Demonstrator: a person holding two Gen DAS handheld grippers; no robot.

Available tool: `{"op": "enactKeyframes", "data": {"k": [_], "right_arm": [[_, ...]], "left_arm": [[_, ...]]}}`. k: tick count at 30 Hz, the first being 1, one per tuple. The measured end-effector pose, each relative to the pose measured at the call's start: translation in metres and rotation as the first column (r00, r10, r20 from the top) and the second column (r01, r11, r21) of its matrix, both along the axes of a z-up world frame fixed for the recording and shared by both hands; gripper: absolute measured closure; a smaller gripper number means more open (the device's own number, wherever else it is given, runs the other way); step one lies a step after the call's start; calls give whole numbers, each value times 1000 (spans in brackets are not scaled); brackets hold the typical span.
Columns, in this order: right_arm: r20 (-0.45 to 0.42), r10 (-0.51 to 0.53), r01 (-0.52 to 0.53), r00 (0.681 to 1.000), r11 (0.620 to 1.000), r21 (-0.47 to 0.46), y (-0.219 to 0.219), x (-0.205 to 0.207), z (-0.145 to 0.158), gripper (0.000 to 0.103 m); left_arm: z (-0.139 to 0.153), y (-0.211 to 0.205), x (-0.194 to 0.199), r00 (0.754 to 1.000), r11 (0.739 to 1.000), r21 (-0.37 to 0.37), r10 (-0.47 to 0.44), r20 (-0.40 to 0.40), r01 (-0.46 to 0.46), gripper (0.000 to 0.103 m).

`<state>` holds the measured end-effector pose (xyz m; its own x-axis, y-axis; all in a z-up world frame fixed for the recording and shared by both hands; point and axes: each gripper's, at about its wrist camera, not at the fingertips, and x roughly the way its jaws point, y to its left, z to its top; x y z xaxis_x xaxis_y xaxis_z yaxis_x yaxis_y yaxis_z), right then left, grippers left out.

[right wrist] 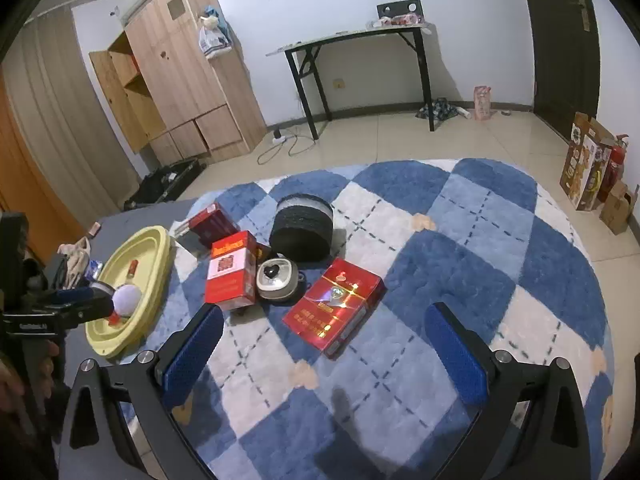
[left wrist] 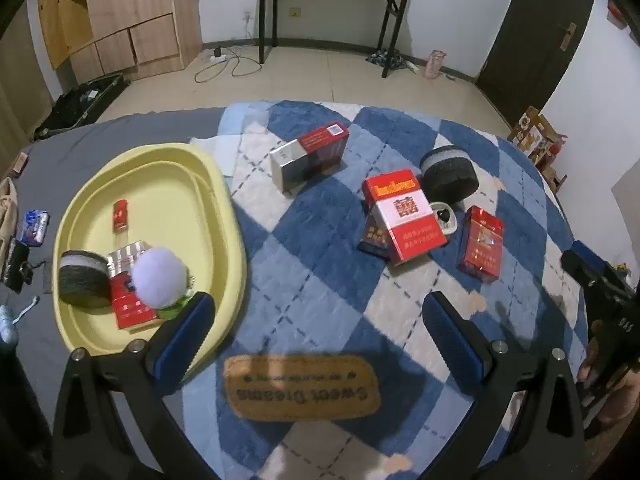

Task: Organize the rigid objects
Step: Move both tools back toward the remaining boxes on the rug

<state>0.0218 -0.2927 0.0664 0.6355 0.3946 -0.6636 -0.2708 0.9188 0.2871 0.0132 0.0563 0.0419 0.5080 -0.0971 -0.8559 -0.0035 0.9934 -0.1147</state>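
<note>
A yellow tray (left wrist: 218, 184) at the left holds a dark yarn spool (left wrist: 82, 278), a white pompom (left wrist: 160, 276), a red box (left wrist: 130, 308) and a small red item (left wrist: 120, 216). On the checked rug lie a red-and-silver box (left wrist: 308, 158), a red-and-white box (left wrist: 404, 216), a second dark spool (left wrist: 450, 174), a small round heart case (left wrist: 442, 218) and a flat red box (left wrist: 480, 244). My left gripper (left wrist: 320, 312) is open and empty beside the tray. My right gripper (right wrist: 324, 320) is open, with the flat red box (right wrist: 334, 308) just ahead between its fingers.
A brown "Sweet Dreams" label (left wrist: 300, 388) lies on the blue-white rug (right wrist: 440, 264). Small clutter sits on the grey surface (left wrist: 36, 228) left of the tray. A black folding table (right wrist: 360, 40), a wooden wardrobe (right wrist: 180, 72) and cartons (right wrist: 588, 168) stand on the floor beyond.
</note>
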Motion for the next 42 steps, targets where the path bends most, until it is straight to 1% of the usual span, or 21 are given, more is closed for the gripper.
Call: {"op": "enactKeyframes", "data": {"k": [3,5,6,8,12,16,21,25,28,30,32,35,37,40,42], "right_arm": [[-9,12,-12,1000,1000,3,4,11,-9,0],[-8,23,-23,1000,1000,-5,8,16,-15,0],[-11,30,-30,999,999,-10,10,19,-19,0],[-26,37,-37,999,999,-7,14,24,-26,0],[-38,59,-59,997,998,3,21,34,-36,0],[-51,71,-72,996,997,-12,26,41,-49,0],[-94,60,-62,994,998,-12,25,49,-63,0],[-82,62,-66,995,997,-43,28,51,-67,0],[-87,61,-65,994,997,-39,28,53,-75,0],[-66,70,-73,995,997,-39,30,52,-82,0],[-36,93,-95,995,994,-58,33,51,-91,0],[-28,136,-139,990,982,-127,40,52,-107,0],[-24,143,-145,989,981,-128,42,52,-112,0],[-38,107,-110,994,986,-122,46,56,-116,0],[-35,69,-73,997,990,-122,50,58,-116,0]], "left_arm": [[-1,-2,8,1000,1000,21,-22,9,22,0],[-2,4,12,1000,1000,20,-5,13,5,0],[-4,9,14,1000,1000,3,8,7,-8,0],[-7,14,16,1000,1000,-5,18,-9,-18,0],[-9,17,18,1000,999,25,29,6,-29,0],[-10,22,21,999,999,1,43,10,-43,0],[-16,24,24,998,998,-7,64,-15,-64,0],[-20,9,23,999,998,-60,33,-37,-36,0],[-24,-15,26,999,997,-74,8,-49,-11,0],[-28,-32,31,998,996,-91,7,-65,-13,0],[-35,-49,40,996,992,-128,-13,-87,2,0],[-40,-69,52,996,993,-112,-35,-86,25,0],[-45,-78,63,996,996,-79,-41,-82,34,0],[-60,-83,78,995,999,-31,-28,-95,26,0],[-69,-81,85,995,999,-30,-20,-100,17,0]]}}
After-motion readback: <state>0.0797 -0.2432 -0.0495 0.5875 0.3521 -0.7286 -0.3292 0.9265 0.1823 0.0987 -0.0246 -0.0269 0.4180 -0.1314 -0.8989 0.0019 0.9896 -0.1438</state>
